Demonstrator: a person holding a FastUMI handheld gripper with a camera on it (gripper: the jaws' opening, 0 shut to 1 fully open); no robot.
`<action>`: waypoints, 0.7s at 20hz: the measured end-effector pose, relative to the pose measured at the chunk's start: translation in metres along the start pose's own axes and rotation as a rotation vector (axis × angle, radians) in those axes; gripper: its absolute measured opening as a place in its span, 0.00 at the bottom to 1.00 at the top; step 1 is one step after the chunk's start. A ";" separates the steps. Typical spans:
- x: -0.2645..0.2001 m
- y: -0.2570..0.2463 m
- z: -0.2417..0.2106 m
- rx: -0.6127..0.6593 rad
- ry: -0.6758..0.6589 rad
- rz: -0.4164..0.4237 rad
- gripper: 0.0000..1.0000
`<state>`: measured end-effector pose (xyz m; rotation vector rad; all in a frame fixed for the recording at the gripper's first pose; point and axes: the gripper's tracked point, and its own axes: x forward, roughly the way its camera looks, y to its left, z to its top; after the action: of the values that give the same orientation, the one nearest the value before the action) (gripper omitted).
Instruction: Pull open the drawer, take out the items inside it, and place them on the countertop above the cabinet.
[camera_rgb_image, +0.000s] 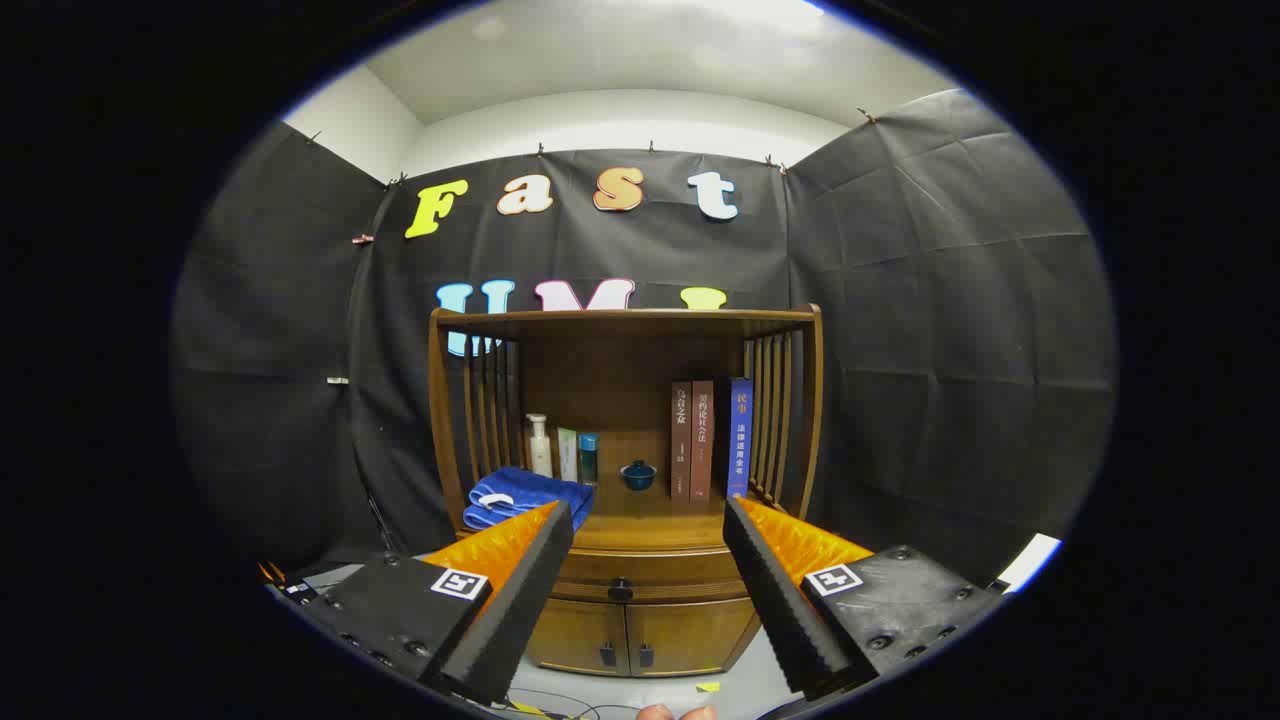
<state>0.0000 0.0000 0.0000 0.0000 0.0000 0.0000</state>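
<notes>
Tool (648, 520) open before shut drawer (640, 570); three books (708, 440), perhaps three bottles (563, 450).

open air ahead of fingers (560, 540), drawer (640, 575) front unblocked

The brown wooden cabinet (640, 560) has a smooth, faintly glossy finish, its closed wooden drawer (640, 578) bearing a small dark round knob (621, 590). The folded blue towel (525, 497) looks soft, matt cloth. The small dark-blue bowl (638, 475) shines like glazed ceramic. The gripper (648, 520) fingers, spread wide, carry ridged, matt pads (775, 590).
</notes>
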 end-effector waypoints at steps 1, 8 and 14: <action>0.000 -0.001 0.000 0.001 -0.002 -0.001 1.00; 0.000 0.000 -0.004 -0.004 0.009 0.003 0.99; -0.001 -0.001 -0.003 0.000 0.008 0.003 0.99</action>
<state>-0.0014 -0.0014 -0.0027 0.0002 0.0081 0.0031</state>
